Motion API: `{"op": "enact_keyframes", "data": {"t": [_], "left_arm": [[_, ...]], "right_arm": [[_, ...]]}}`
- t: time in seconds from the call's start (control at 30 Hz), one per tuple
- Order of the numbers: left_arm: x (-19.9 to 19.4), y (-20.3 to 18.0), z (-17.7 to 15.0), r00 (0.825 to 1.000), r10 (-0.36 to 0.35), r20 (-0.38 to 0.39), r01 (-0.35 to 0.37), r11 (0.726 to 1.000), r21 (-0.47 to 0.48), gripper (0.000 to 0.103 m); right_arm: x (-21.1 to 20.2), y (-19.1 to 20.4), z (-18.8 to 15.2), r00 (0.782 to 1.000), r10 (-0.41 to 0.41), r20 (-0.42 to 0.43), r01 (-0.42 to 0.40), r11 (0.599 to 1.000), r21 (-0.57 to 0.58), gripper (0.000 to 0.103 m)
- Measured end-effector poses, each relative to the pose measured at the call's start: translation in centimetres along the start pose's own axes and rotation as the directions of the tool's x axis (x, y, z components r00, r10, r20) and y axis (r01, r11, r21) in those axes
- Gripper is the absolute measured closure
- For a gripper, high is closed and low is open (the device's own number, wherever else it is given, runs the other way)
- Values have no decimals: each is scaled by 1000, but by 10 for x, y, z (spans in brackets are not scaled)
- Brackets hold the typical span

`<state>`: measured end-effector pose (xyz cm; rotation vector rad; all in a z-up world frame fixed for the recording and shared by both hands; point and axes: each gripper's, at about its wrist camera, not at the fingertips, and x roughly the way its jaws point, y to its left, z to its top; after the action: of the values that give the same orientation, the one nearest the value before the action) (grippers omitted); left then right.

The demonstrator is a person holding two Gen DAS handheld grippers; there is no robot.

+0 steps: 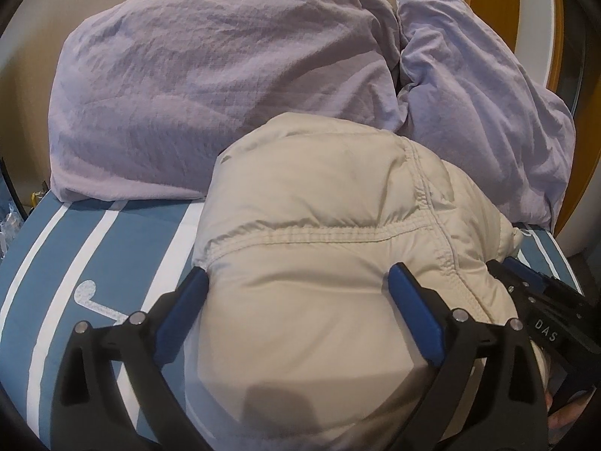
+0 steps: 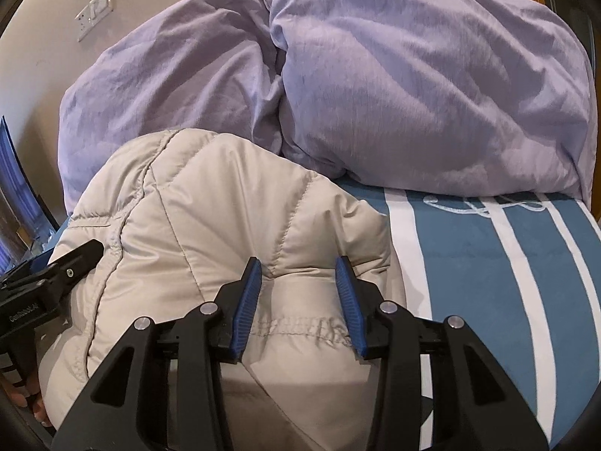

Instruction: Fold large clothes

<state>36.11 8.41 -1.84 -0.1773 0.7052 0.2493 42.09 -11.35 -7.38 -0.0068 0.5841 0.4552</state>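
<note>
A cream puffy quilted jacket lies bundled on the blue and white striped bed cover; it also shows in the right wrist view. My left gripper is open wide, its blue pads on either side of the jacket's near bulge. My right gripper is open, its blue pads around a fold of the jacket by a stitched seam. Each gripper's black body shows at the edge of the other's view: the right one, the left one.
Two lilac pillows lie against the beige wall behind the jacket, also in the right wrist view. A wall switch plate is at upper left. Striped bed cover lies to the right of the jacket.
</note>
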Motion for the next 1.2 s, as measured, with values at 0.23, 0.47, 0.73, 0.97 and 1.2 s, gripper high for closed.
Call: {"op": "enact_keyframes", "data": {"t": [0.23,0.47,0.73,0.97,1.2], "left_arm": [[3,-1,-2,1000,4,15,-4,1000,4,6],[5,-2,-3,1000,10,25,-10,1000,5,6],[-4,2,-2,1000,10,9,-10,1000,-11,4],[-48,14,-23,1000,-1,0,1,999,-37,2],[-98,12,-64,998,43,-36,-42,998,39,2]], "right_arm": [[6,-1,-3,1000,4,0,-4,1000,4,60],[9,-2,-3,1000,12,-5,-12,1000,9,60],[2,-4,-1,1000,5,-11,-4,1000,24,50],[-59,-15,-18,1000,-22,11,22,999,49,10],[-113,-18,-53,1000,9,-28,-8,999,54,1]]}}
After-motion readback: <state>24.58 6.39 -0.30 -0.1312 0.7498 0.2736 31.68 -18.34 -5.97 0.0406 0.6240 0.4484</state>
